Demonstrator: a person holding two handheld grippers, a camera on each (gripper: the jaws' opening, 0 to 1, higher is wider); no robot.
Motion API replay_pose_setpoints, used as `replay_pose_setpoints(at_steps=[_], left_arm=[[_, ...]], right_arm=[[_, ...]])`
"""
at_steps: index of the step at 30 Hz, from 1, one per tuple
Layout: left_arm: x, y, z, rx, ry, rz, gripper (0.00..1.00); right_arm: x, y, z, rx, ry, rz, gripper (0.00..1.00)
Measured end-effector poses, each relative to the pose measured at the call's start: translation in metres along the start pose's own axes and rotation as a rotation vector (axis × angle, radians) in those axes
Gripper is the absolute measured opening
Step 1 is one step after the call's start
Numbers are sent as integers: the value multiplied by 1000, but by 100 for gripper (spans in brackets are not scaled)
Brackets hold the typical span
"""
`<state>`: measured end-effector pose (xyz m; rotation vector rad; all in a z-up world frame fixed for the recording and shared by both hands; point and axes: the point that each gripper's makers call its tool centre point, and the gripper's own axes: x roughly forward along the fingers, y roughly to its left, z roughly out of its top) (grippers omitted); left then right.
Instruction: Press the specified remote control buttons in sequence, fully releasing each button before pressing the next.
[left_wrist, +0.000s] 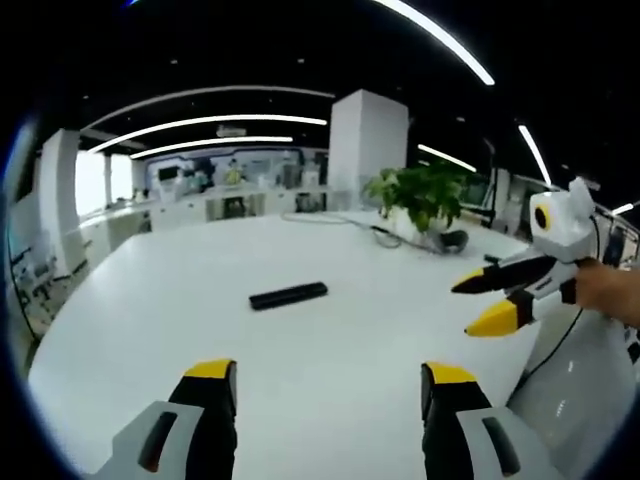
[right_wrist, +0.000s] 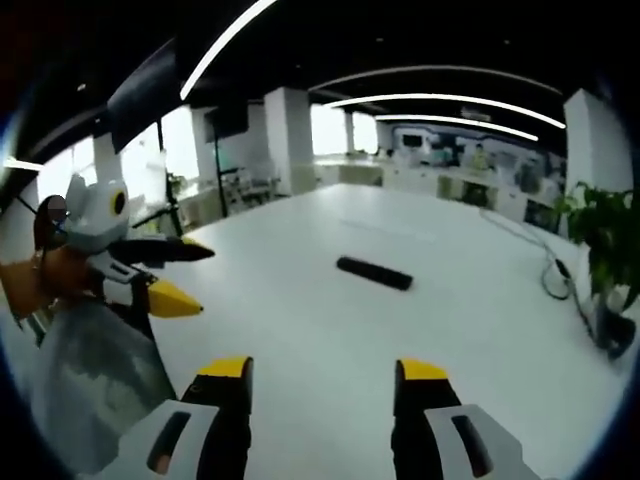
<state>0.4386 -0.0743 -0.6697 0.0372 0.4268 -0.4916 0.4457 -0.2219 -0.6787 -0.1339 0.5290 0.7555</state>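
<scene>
A: Remote control (left_wrist: 288, 295) lies flat on the white table (left_wrist: 330, 400), just above centre of the left gripper view. In the right gripper view it sits right of centre (right_wrist: 374, 272). A slim black bar with rounded ends; buttons too small to make out.

B: Contact?

A: None. Left gripper (left_wrist: 325, 385) is low in its own frame, jaws spread wide with nothing between them, well short of the remote. Right gripper (right_wrist: 320, 385) likewise, jaws apart and empty. Each shows in the other's view: right gripper at the right edge (left_wrist: 482, 302), left gripper at the left edge (right_wrist: 190, 275).

B: Step?

A: My judgement: approach, no press begun. Next move needs one jaw tip lowered onto the chosen button, and the remote may slide on that smooth, glossy tabletop.

B: Materials?

A: Jaws black with yellow tips, bodies pale grey plastic. A leafy potted plant (left_wrist: 425, 195) stands at the table's far side, with a dark cable (right_wrist: 552, 262) trailing nearby.
</scene>
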Motion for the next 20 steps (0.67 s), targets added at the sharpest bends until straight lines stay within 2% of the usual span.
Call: replay_pose_setpoints(at_steps=[6,8,15,20], left_arm=[[3,0,-10,-22,9,2,76],[6,1,-18,-31,23,-1,76],[8,-6,-19,6,35,-25,76],[10,-1,-22,5,36,-27,77]], right_arm=[[4,-3,-5,20,-5,-9,53],[5,-2,-9,18,5,-7,53],[6,3,-15,22,16,17,52],[4,-2,-14,17,7,1,52]])
